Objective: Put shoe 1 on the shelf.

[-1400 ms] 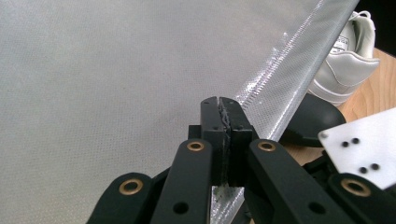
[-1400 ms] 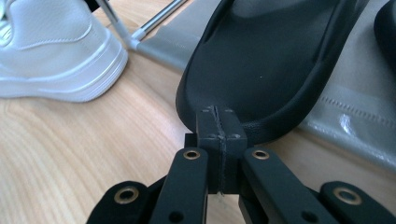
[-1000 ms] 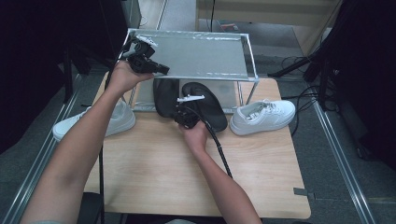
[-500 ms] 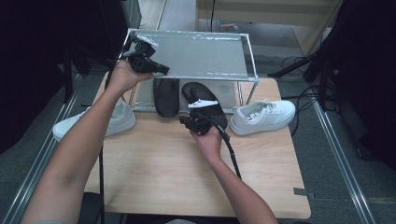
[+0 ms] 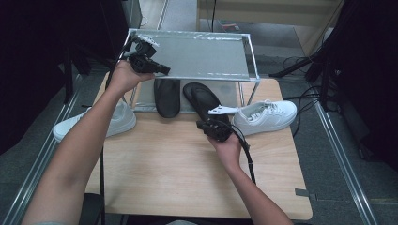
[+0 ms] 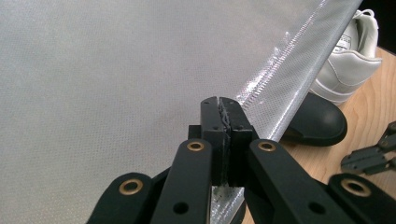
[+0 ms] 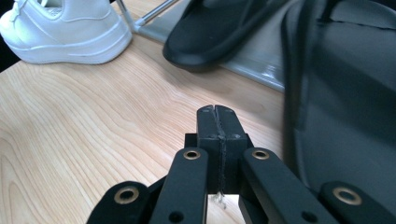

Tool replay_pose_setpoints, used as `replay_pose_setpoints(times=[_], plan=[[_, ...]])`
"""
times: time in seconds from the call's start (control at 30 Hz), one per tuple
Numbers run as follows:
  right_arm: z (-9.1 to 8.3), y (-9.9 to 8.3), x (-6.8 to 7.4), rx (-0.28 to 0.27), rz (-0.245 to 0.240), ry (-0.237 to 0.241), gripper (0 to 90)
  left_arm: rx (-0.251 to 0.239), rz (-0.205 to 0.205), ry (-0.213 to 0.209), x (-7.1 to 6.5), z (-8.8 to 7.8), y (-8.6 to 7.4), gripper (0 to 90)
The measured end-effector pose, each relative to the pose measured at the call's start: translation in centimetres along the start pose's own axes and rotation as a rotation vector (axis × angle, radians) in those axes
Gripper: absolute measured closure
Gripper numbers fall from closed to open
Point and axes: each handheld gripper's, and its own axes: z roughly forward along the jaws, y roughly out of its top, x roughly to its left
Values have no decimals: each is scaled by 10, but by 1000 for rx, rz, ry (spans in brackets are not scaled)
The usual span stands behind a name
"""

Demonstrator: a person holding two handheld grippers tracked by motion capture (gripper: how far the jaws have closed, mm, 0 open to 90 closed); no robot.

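my right tongs are shut on nothing, tips just beside the heel of the black rubber slipper lying half under the silver mesh shelf rack, its long axis running away from me. my left tongs, also closed and empty, hover over the shelf top, farther off

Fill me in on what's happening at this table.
A person works with a claw in each hand at a wooden table that carries a small metal shoe rack. The left claw is shut and held over the rack's top shelf. The right claw, also shut and holding nothing, is low by the right black slipper, which sticks out from the lower shelf beside the left black slipper. One white sneaker sits at the rack's right, another white sneaker at its left.
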Motion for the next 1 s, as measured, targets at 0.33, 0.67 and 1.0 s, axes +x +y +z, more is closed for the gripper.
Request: replay_pose_setpoints(times=[0.33, 0.67, 1.0], plan=[[-22, -19, -17, -8, 22, -37, 900, -1, -1, 1, 0, 0, 0, 900], [-42, -42, -42, 11, 65, -115, 900, -2, 2, 4, -1, 0, 0, 899], [-40, -47, -52, 31, 60, -165, 900, -2, 4, 4, 0, 0, 0, 899]])
